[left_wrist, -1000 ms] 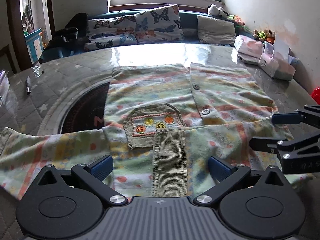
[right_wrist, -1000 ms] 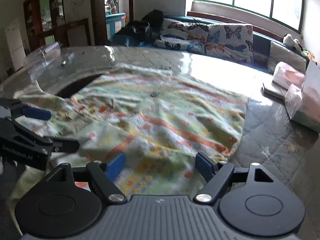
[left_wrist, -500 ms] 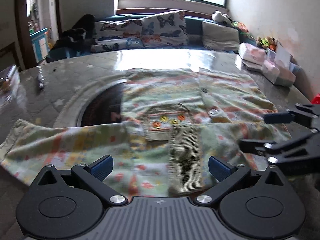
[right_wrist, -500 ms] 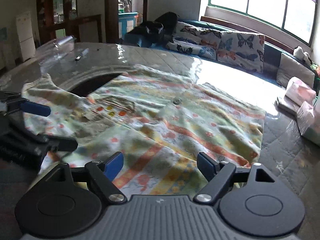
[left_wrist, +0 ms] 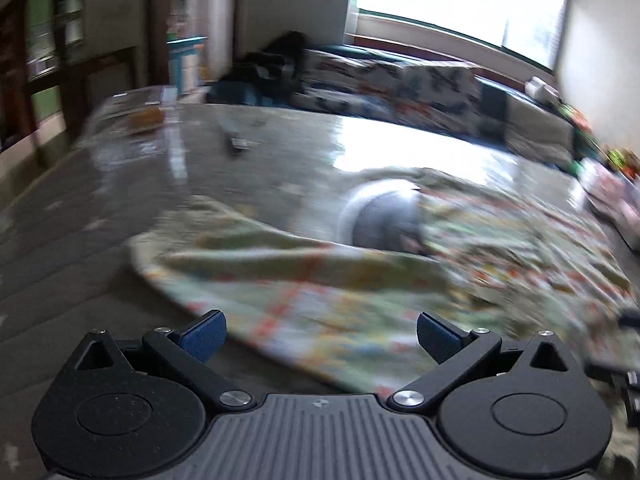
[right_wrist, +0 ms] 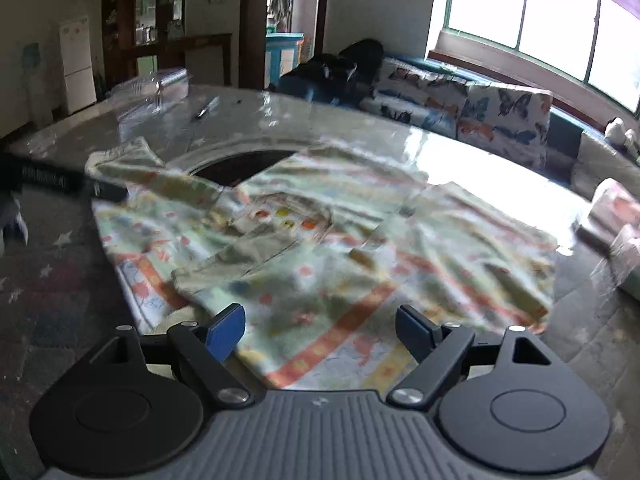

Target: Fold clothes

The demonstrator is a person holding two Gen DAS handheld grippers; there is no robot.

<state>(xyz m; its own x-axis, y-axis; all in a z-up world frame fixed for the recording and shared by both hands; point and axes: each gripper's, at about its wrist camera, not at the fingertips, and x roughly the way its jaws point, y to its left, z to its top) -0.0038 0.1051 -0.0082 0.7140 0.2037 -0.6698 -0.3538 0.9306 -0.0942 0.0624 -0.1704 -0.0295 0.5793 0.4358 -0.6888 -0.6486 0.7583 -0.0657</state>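
A pale green patterned child's garment with orange stripes lies spread on the grey quilted table. One sleeve stretches out to the left. My left gripper is open and empty, just short of that sleeve's near edge; the left wrist view is blurred. My right gripper is open and empty over the garment's near hem. The left gripper's finger shows at the far left of the right wrist view, by the sleeve's cuff.
A round dark opening in the table lies behind the garment. A pen and clear plastic lie at the far left. A sofa with butterfly cushions lines the far side. Packages sit at the right edge.
My left gripper has swung left, from facing the garment's front pocket to facing the left sleeve. My right gripper pulled back a little. Both stay open.
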